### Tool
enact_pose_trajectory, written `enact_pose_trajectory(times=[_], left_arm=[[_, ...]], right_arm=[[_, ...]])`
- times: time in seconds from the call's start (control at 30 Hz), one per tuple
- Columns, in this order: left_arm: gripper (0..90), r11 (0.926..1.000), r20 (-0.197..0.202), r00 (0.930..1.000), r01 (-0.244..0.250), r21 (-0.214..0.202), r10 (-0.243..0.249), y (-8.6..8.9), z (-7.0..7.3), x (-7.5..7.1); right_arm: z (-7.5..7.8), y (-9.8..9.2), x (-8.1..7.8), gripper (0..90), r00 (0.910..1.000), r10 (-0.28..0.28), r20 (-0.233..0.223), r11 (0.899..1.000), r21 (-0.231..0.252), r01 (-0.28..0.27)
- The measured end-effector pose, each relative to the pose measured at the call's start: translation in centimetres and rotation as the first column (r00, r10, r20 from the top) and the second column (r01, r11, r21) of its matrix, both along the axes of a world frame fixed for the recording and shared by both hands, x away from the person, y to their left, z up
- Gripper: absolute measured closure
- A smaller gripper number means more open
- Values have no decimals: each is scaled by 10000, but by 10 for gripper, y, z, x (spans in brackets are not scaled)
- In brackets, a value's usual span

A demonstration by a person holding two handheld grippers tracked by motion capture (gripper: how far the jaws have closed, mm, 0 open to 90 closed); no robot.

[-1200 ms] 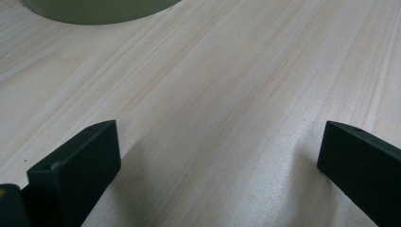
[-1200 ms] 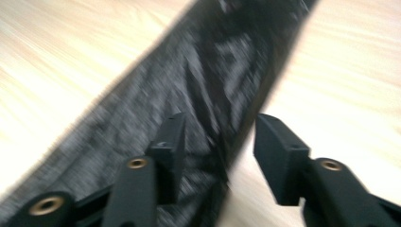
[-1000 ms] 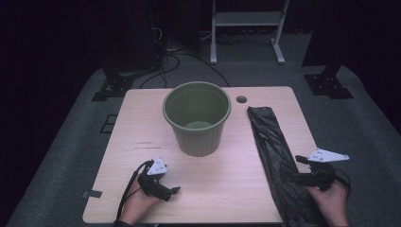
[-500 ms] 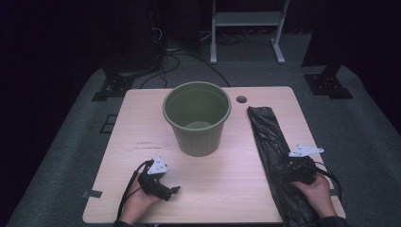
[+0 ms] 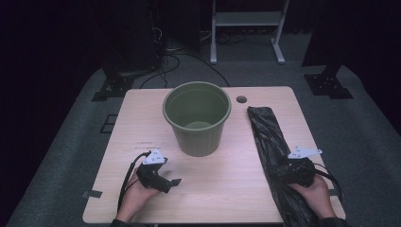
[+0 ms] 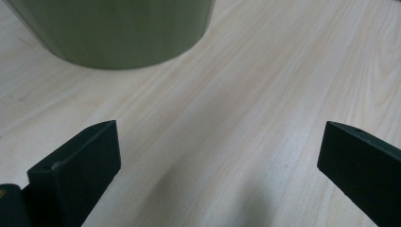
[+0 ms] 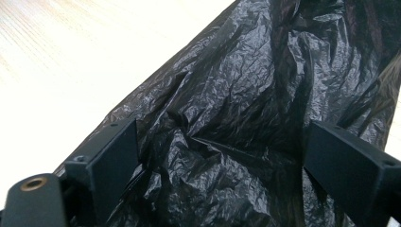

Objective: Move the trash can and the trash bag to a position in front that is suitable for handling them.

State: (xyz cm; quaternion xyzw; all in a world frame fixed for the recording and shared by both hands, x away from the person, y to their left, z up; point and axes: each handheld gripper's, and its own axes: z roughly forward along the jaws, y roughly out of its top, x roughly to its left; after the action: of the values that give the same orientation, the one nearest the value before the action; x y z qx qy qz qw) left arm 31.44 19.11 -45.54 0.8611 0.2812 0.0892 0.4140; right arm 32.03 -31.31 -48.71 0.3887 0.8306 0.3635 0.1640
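Note:
A green plastic bucket [image 5: 197, 118] stands upright and empty at the middle back of the wooden table [image 5: 227, 189]. A crumpled black plastic bag [image 5: 269, 137] lies in a long strip along the table's right side. My right gripper [image 5: 282, 169] is low over the bag's near part. In the right gripper view the gripper [image 7: 222, 142] is open, its jaws have just been opening, and the bag [image 7: 236, 118] lies between and under them, not pinched. My left gripper [image 5: 177, 182] rests at the front left, and in the left gripper view it [image 6: 217, 146] is open over bare wood with the bucket's base [image 6: 108, 28] ahead.
A round cable hole [image 5: 241, 99] sits in the table behind the bucket. On the dark floor beyond stand a white frame [image 5: 246, 28], black stand bases [image 5: 326, 80] and loose cables [image 5: 175, 61]. Bare wood lies between the two hands.
My right gripper has come down and to the left onto the black bag. The left hand, the bucket and the bag have stayed put.

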Motion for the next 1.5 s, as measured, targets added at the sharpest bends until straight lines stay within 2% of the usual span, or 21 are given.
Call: enact_pose_trajectory(times=[0.43,0.57,0.63,0.93,1.13,1.5], left_arm=[[0,9962,483,9988,-27,-871,69,10,47,8],[0,9959,551,9984,-83,-903,133,12,54,10],[0,9942,602,9979,-156,-1065,221,13,59,11],[0,9922,547,9983,-143,-1235,212,16,77,15],[0,9905,706,9972,-139,-1369,237,18,94,24],[0,9865,681,9975,-63,-1636,177,20,112,38]], right_arm=[[0,0,0,101,10000,17,4,10000,-13,-17],[0,-1,-1,101,10000,28,5,10000,-12,-28],[0,-1,-1,101,10000,28,8,10000,-8,-28],[0,-1,-1,101,10000,30,6,10000,-11,-30],[0,-1,-1,101,10000,27,8,10000,-9,-27],[0,-1,-2,101,10000,37,-3,10000,-21,-37]])
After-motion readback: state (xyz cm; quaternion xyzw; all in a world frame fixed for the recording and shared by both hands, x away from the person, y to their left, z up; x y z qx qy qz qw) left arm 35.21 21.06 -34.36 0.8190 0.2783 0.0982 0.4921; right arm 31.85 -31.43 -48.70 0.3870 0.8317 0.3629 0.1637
